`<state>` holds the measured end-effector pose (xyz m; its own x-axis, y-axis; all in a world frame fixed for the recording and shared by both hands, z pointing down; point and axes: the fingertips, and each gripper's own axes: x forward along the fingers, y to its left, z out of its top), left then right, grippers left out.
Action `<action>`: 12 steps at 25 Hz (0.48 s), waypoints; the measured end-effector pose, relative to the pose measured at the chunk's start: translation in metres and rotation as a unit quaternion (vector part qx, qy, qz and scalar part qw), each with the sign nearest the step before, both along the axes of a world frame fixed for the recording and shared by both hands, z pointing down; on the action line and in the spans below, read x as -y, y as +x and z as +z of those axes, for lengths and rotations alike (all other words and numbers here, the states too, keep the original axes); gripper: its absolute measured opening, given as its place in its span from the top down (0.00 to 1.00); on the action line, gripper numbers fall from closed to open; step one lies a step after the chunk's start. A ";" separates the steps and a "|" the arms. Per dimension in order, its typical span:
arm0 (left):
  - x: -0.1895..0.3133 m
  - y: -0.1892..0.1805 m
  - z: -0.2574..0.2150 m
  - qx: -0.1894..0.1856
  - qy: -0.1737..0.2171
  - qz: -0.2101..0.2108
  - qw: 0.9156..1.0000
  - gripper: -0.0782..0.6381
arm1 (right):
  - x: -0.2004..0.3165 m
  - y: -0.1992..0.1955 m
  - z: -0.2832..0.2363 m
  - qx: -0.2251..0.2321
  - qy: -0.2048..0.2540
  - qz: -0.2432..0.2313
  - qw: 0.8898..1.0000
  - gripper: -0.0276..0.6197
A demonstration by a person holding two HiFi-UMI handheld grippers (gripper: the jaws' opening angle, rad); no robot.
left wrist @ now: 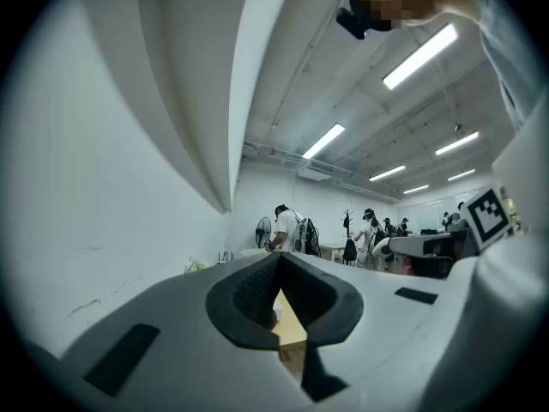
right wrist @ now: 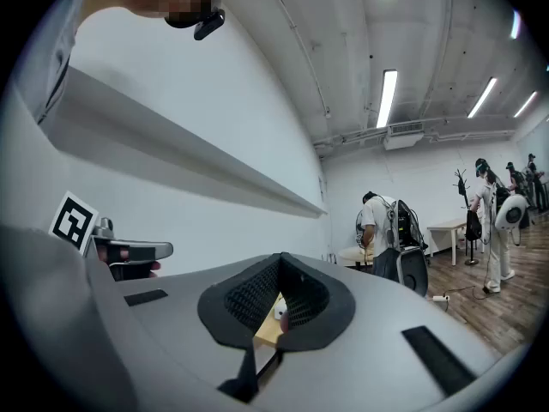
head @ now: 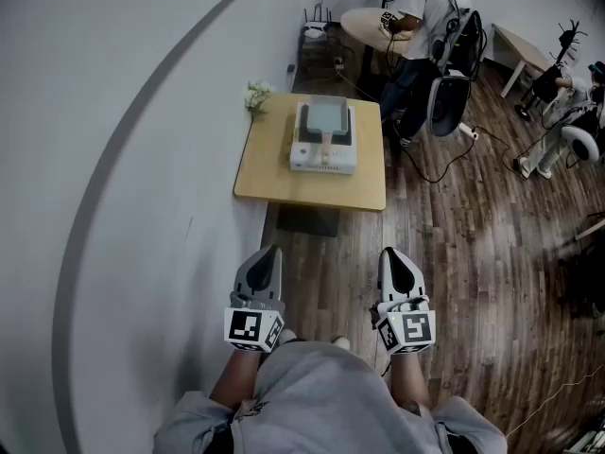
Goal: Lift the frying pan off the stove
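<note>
A square grey frying pan sits on a white stove, its wooden handle pointing toward me. The stove stands on a small wooden table against the wall. My left gripper and right gripper are held low, close to my body and well short of the table, both shut with nothing between the jaws. In the left gripper view, the left gripper shows only a sliver of the table past its closed jaws. The right gripper points toward the table, with a bit of the stove showing.
A white wall runs along the left. A small plant stands at the table's far left corner. A dark mat lies under the table's near edge. Behind, a person stands at a round table by a chair, and cables trail over the wooden floor.
</note>
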<state>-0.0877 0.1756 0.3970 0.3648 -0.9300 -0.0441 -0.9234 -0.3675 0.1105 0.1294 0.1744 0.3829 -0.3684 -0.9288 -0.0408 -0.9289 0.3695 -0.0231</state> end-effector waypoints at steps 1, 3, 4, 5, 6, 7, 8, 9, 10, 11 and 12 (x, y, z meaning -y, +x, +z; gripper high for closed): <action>-0.001 0.001 0.000 0.000 0.000 0.001 1.000 0.89 | 0.000 0.000 0.000 -0.001 -0.001 0.001 1.000 0.96; -0.003 0.003 0.001 0.001 0.001 0.002 1.000 0.89 | -0.002 0.002 0.000 -0.002 -0.003 0.002 1.000 0.96; -0.003 0.005 0.001 0.001 0.000 0.003 1.000 0.89 | -0.002 0.003 0.001 -0.002 -0.003 0.002 1.000 0.96; -0.004 0.006 0.001 0.001 0.000 0.003 1.000 0.89 | -0.003 0.004 0.001 -0.002 -0.004 0.002 1.000 0.96; -0.005 0.008 0.001 0.001 0.000 0.003 1.000 0.89 | -0.003 0.005 0.001 -0.003 -0.003 0.002 1.000 0.96; -0.006 0.009 0.000 0.002 0.000 0.004 1.000 0.89 | -0.004 0.006 0.001 -0.004 -0.003 0.001 1.000 0.96; -0.006 0.010 0.000 0.003 -0.001 0.004 1.000 0.89 | -0.005 0.007 0.001 -0.004 -0.002 0.001 1.000 0.96; -0.007 0.012 0.001 0.004 -0.002 0.004 1.000 0.89 | -0.005 0.008 0.001 -0.005 -0.002 0.000 1.000 0.96; -0.008 0.013 0.001 0.005 -0.003 0.003 1.000 0.89 | -0.006 0.008 0.001 -0.005 -0.003 -0.002 1.000 0.96; -0.009 0.014 0.002 0.006 -0.004 0.003 1.000 0.89 | -0.007 0.007 0.002 -0.006 -0.006 -0.006 1.000 0.96; -0.009 0.015 0.002 0.007 -0.005 0.003 1.000 0.89 | -0.008 0.007 0.003 -0.005 -0.008 -0.010 1.000 0.96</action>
<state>-0.0728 0.1848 0.3989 0.3715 -0.9279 -0.0301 -0.9224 -0.3726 0.1018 0.1362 0.1826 0.3859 -0.3881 -0.9213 -0.0221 -0.9212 0.3885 -0.0198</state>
